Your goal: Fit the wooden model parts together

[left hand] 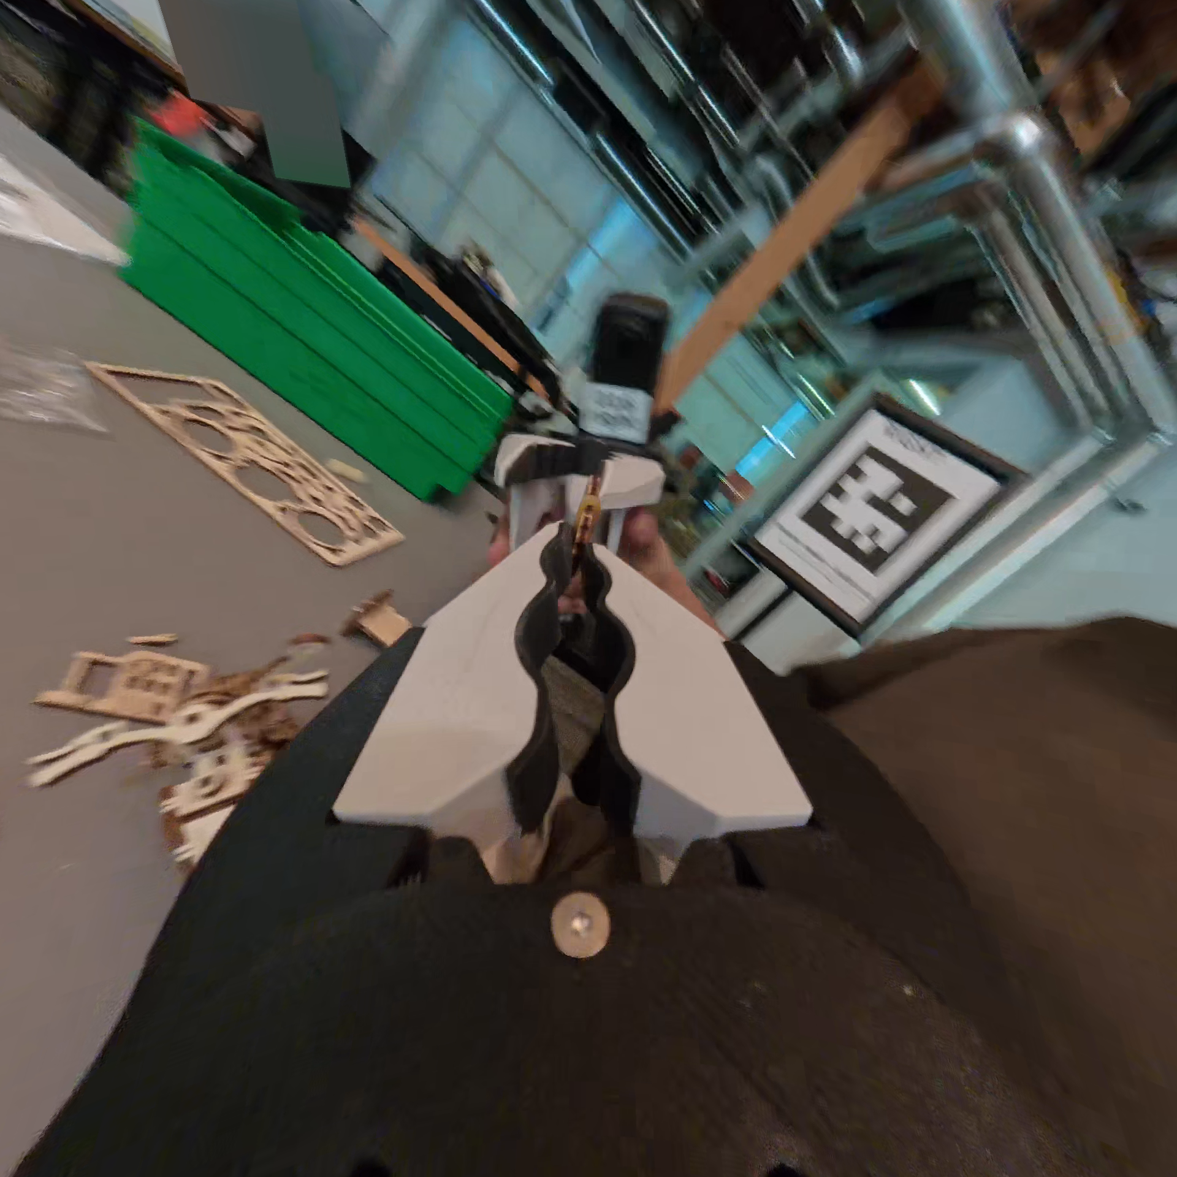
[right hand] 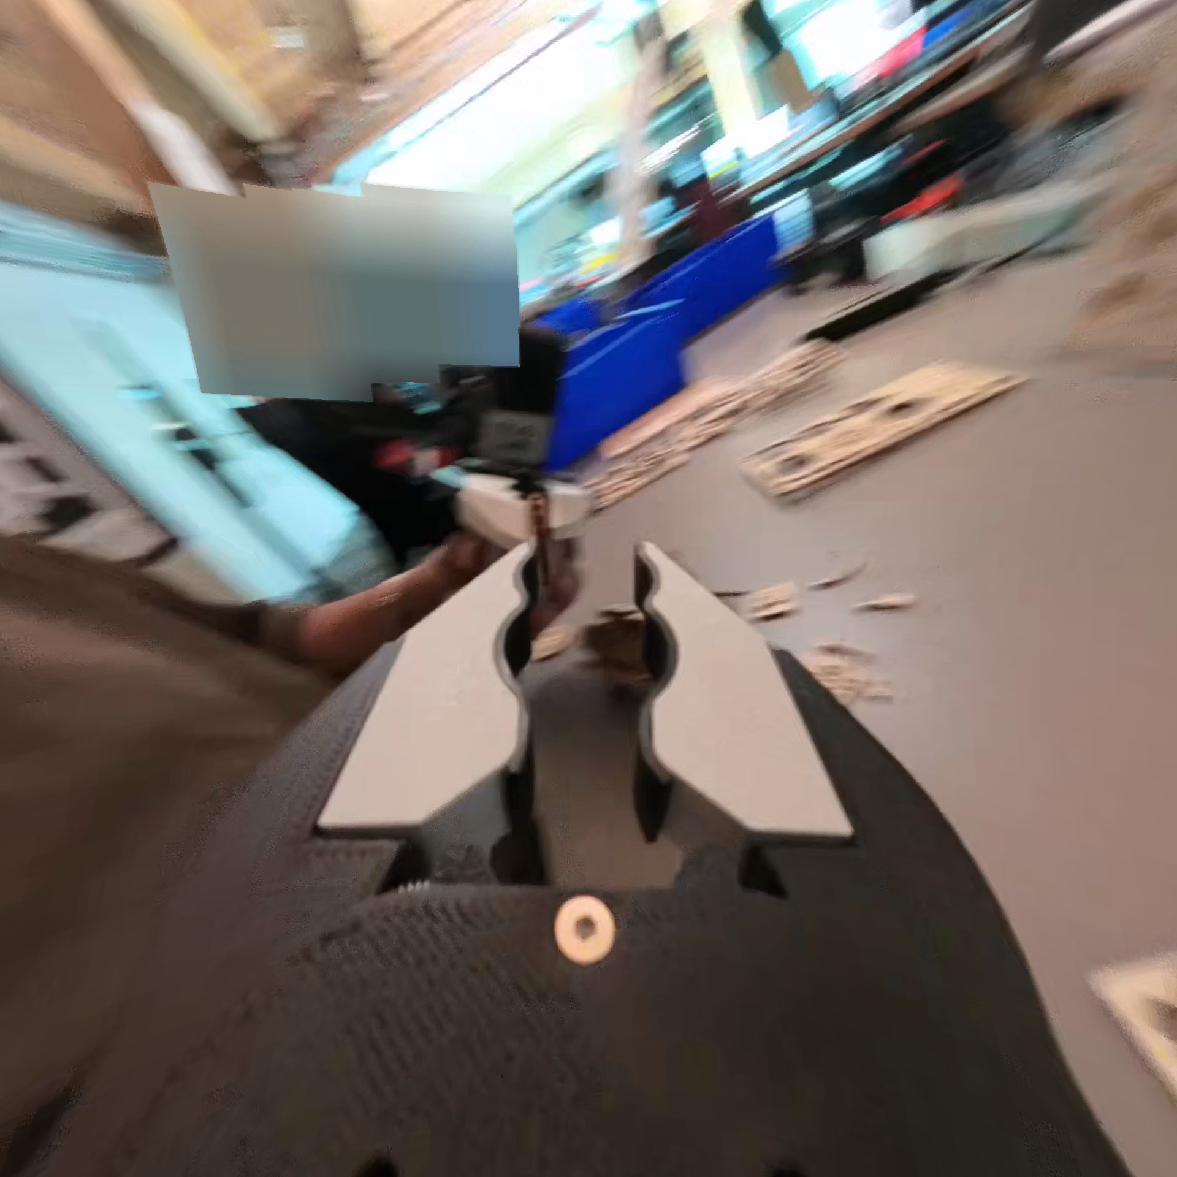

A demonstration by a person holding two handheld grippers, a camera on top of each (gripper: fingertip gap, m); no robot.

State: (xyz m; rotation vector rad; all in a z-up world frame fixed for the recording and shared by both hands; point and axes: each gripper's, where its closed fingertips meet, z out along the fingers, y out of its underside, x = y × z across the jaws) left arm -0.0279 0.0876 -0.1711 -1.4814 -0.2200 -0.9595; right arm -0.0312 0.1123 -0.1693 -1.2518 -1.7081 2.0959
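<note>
Wooden model part (left hand: 584, 532), thin and seen edge-on, is pinched at the tips of the left gripper (left hand: 576, 554), whose white fingers (left hand: 471, 688) are clenched on it. The right gripper (right hand: 583, 554) has its fingers (right hand: 732, 707) spread apart and holds nothing; it faces the left gripper, both raised above the grey tabletop (left hand: 95, 605). Loose wooden pieces (left hand: 185, 720) and a cut-out wooden sheet (left hand: 255, 458) lie on the tabletop beside green bins (left hand: 306, 331). Both views are motion-blurred.
</note>
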